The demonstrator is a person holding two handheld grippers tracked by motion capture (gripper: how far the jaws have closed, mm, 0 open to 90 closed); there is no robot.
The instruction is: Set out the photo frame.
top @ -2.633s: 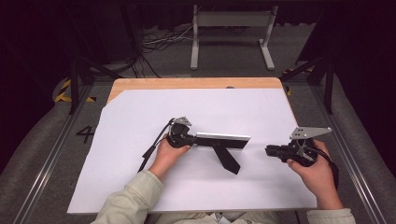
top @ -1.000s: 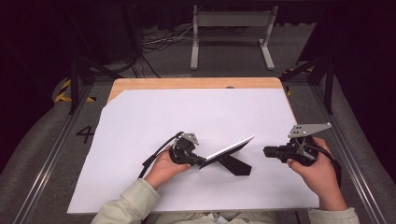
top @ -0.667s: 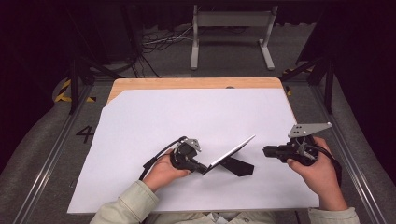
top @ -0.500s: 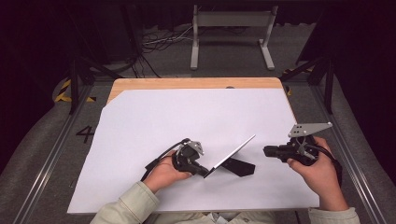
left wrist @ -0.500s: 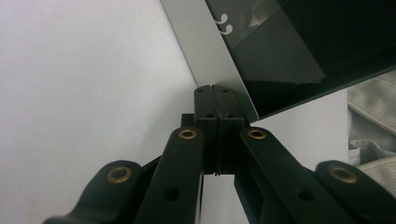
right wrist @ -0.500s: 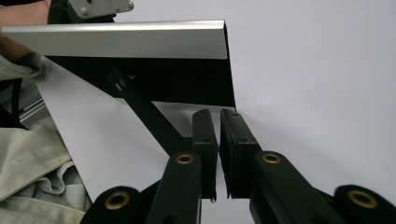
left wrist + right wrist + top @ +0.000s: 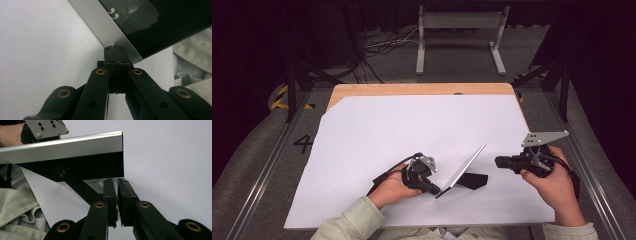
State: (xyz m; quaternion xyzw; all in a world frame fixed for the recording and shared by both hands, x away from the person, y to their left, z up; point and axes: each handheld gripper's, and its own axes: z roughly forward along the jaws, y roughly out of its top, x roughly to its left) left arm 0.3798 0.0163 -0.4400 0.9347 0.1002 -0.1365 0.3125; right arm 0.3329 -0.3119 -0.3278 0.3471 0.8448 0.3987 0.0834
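A thin silver panel [image 7: 463, 169] with a black underside stands tilted on the white sheet [image 7: 377, 130], and a black stand arm [image 7: 475, 180] lies under it. My left gripper [image 7: 436, 190] is shut on the panel's near corner; in the left gripper view its jaws [image 7: 113, 48] meet at the silver edge [image 7: 100, 22]. My right gripper [image 7: 498, 161] hovers just right of the panel's far end, apart from it. In the right gripper view its jaws [image 7: 117, 180] are nearly together with nothing between them, just below the panel's black face [image 7: 95, 166] and stand arm [image 7: 75, 185].
The white sheet covers most of a wooden table [image 7: 412, 89]. A grey metal frame [image 7: 459, 20] and cables lie on the floor beyond the table. Metal rails [image 7: 584, 165] run along both sides. A pale sleeve [image 7: 354, 222] reaches in at the near edge.
The left hand has slid toward the near edge and swung the panel, so its far end now points up and right. The right hand has kept still.
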